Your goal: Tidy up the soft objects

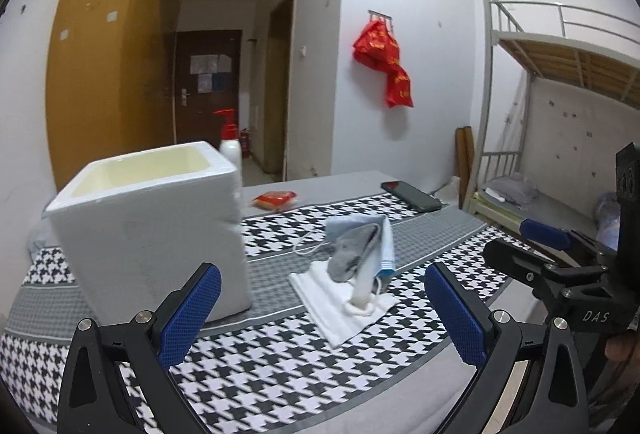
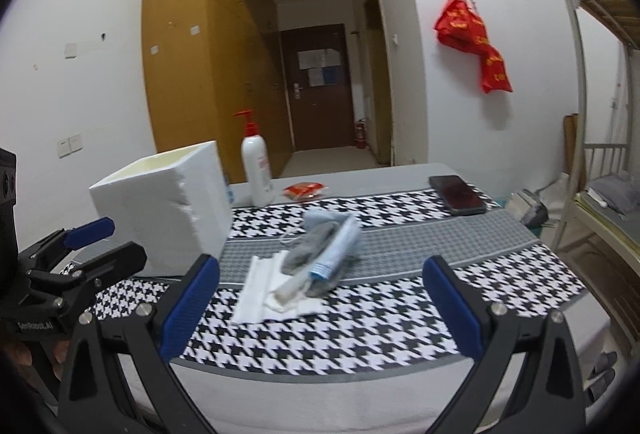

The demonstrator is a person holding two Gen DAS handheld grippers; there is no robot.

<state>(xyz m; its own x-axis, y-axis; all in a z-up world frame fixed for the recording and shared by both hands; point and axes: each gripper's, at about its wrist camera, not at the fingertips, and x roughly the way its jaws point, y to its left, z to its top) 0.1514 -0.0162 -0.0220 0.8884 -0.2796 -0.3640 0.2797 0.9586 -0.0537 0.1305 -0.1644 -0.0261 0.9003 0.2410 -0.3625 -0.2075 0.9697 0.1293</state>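
Observation:
A small heap of soft things lies mid-table on the houndstooth cloth: a folded white towel (image 1: 336,304) (image 2: 260,292) at the bottom, a grey sock (image 1: 352,254) (image 2: 308,246), a white sock (image 1: 364,288) (image 2: 294,286) and a light blue cloth (image 1: 386,242) (image 2: 338,246) on top. A white foam box (image 1: 152,226) (image 2: 168,205), open at the top, stands left of the heap. My left gripper (image 1: 322,318) is open, just short of the heap. My right gripper (image 2: 320,308) is open too, nothing between its fingers. Each gripper shows in the other's view: the right gripper (image 1: 532,246), the left gripper (image 2: 104,238).
A white pump bottle with a red top (image 2: 258,169) (image 1: 231,141) stands behind the box. A red packet (image 2: 305,190) (image 1: 275,199) and a black phone (image 2: 458,193) (image 1: 412,195) lie at the table's far side. A metal bunk bed (image 1: 560,93) stands on the right.

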